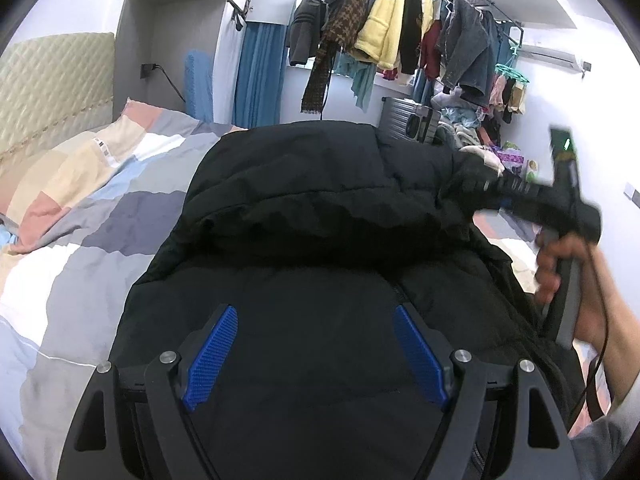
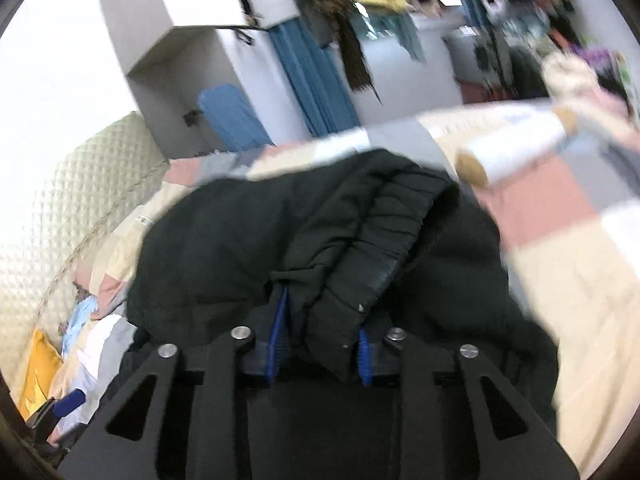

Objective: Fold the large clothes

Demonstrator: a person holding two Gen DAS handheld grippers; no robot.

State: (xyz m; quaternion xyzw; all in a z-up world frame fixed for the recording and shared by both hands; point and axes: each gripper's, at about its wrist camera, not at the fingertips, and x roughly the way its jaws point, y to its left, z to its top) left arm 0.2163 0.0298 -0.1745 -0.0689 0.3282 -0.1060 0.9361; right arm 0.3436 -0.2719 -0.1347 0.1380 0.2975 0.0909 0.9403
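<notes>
A black padded jacket (image 1: 304,216) is being folded on a bed covered by a patchwork quilt (image 1: 92,184), and every place below is given relative to that jacket. It is lying spread across the quilt, its hood end bunched toward the far side, where a clothes rail (image 1: 400,20) is hanging beyond it.

The right gripper (image 2: 320,320) is being held at the jacket's right side, its blue pads (image 2: 280,320) pinched narrow on the ribbed cuff (image 2: 384,224) at the end of a sleeve; the cuff fabric is being squeezed between them. In the left wrist view the same tool (image 1: 480,184) is being seen at the jacket's far right edge, carried by the person's hand (image 1: 560,264).

The left gripper (image 1: 316,312) is being held over the jacket's near middle with its jaws standing wide and nothing caught between them; whether its tips are pressing on the cloth cannot be told.

The step in hand is judged to be the bringing of the sleeve across the body. It is likely being done best if the cuff is kept deep in the pads, lifted just clear of the padding, and laid flat across the chest panel, while the body is being pinned by the left gripper so it is not dragged along. A white roll (image 2: 516,140) is lying on the quilt beyond the jacket's right side and should be kept out of the sweep.
</notes>
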